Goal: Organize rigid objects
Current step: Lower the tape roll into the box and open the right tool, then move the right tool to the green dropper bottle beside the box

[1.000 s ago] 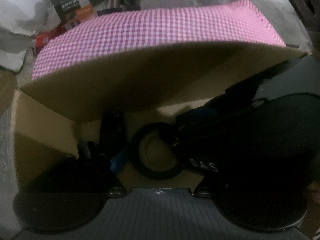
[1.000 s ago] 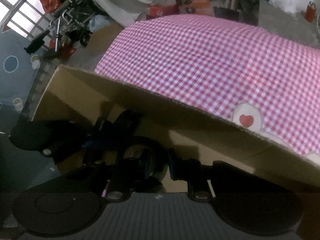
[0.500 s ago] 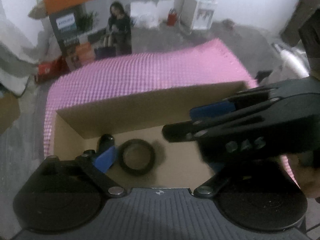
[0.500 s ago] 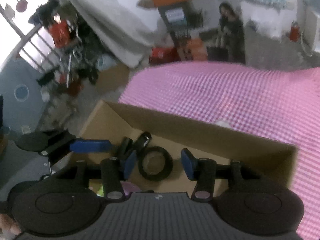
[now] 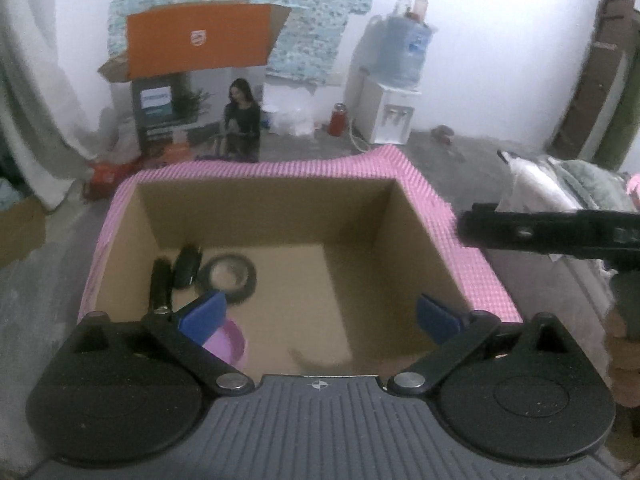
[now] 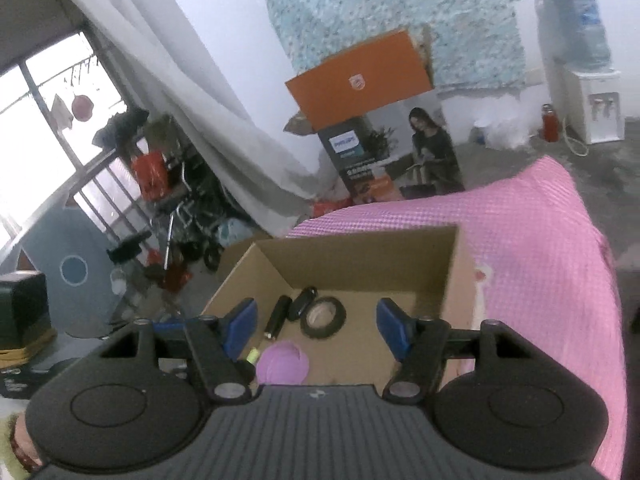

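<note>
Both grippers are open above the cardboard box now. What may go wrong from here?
1. The tape roll, two dark cylinders and purple lid crowd one side of the cardboard box; another item dropped there may knock them.
2. The right gripper and left gripper are close together, so their fingers might collide.

Up and out of the brown cardboard box (image 5: 276,216), both of them! Left gripper (image 5: 320,318) lifted clear, jaws spread wider. Right gripper (image 6: 318,330) raised too, now off to the side. Black tape ring (image 5: 229,276) left lying on the box floor, purple round lid (image 6: 283,367) now showing.
</note>
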